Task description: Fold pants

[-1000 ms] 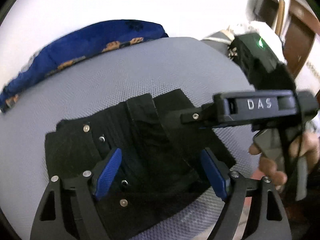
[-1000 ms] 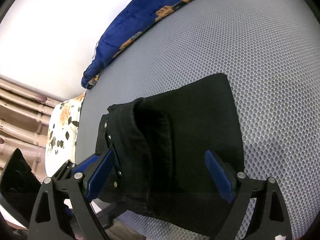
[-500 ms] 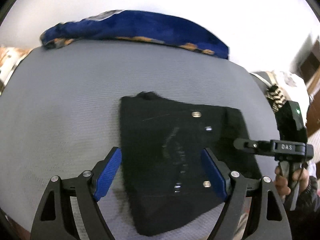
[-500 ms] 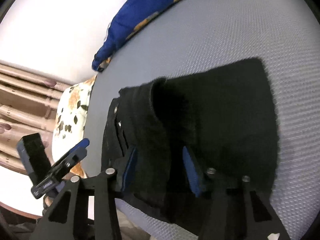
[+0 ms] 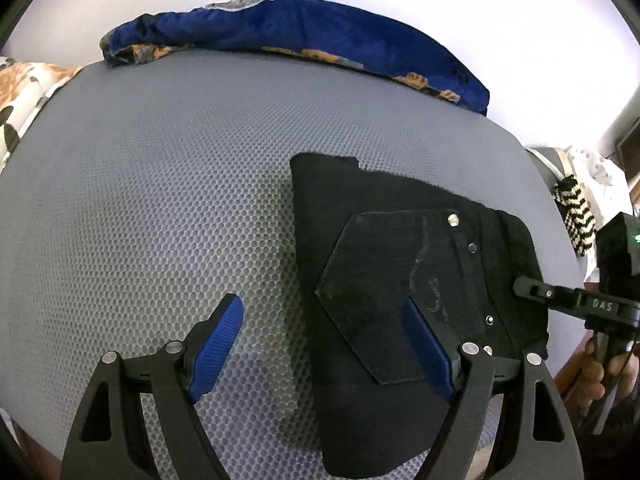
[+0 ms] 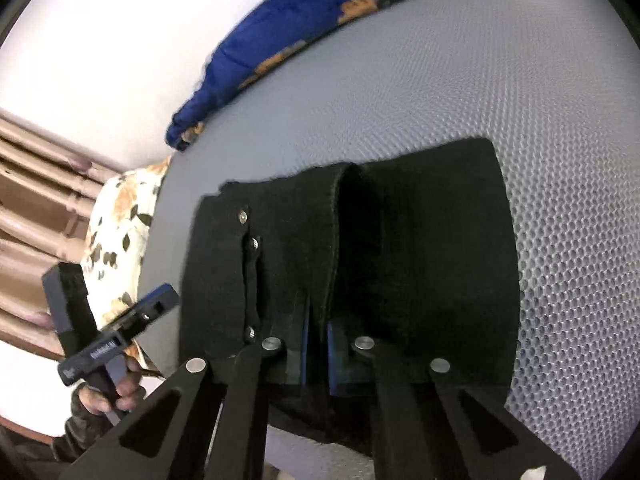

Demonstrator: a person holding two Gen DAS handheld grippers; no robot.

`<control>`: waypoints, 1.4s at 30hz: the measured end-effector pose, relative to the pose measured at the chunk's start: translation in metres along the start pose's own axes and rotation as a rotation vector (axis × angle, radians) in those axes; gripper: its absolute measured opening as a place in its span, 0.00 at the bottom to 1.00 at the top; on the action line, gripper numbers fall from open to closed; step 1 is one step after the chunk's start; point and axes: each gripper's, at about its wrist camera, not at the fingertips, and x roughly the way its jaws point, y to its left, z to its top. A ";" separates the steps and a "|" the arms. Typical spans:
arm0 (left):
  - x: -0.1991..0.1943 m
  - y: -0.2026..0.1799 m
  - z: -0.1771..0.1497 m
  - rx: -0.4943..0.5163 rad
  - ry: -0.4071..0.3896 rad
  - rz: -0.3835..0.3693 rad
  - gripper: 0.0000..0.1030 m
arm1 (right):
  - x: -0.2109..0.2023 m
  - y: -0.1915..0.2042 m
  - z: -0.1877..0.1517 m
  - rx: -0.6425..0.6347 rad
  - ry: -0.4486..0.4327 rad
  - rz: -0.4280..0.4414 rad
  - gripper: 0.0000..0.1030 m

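Black folded pants [image 5: 400,280] lie on grey mesh [image 5: 160,200]; my right gripper [image 6: 316,344] pinches their near edge, my left gripper [image 5: 324,344] hovers wide.

from my left wrist view, the near end of the black pants [image 5: 400,280] is cut off by the bottom edge. the right hand-held gripper [image 6: 316,336] has its blue pads [image 6: 334,344] mostly buried in the cloth, so i cannot see how much they pinch. the blue blanket [image 6: 304,40] is blurred. the small label on the left hand-held gripper [image 6: 120,344] i cannot read.
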 end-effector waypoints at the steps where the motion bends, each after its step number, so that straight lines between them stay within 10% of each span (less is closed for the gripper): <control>1: 0.003 0.000 -0.001 0.002 0.009 0.002 0.79 | 0.005 -0.004 -0.001 0.018 0.010 -0.003 0.10; 10: 0.018 -0.007 -0.013 0.040 0.055 -0.013 0.79 | 0.003 -0.007 -0.002 0.003 0.053 -0.030 0.47; 27: 0.024 0.000 -0.016 0.027 0.074 -0.057 0.79 | 0.046 -0.036 0.025 0.083 0.129 0.326 0.33; 42: 0.031 -0.009 -0.015 0.019 0.068 -0.012 0.80 | 0.050 -0.018 0.027 0.069 0.113 0.266 0.26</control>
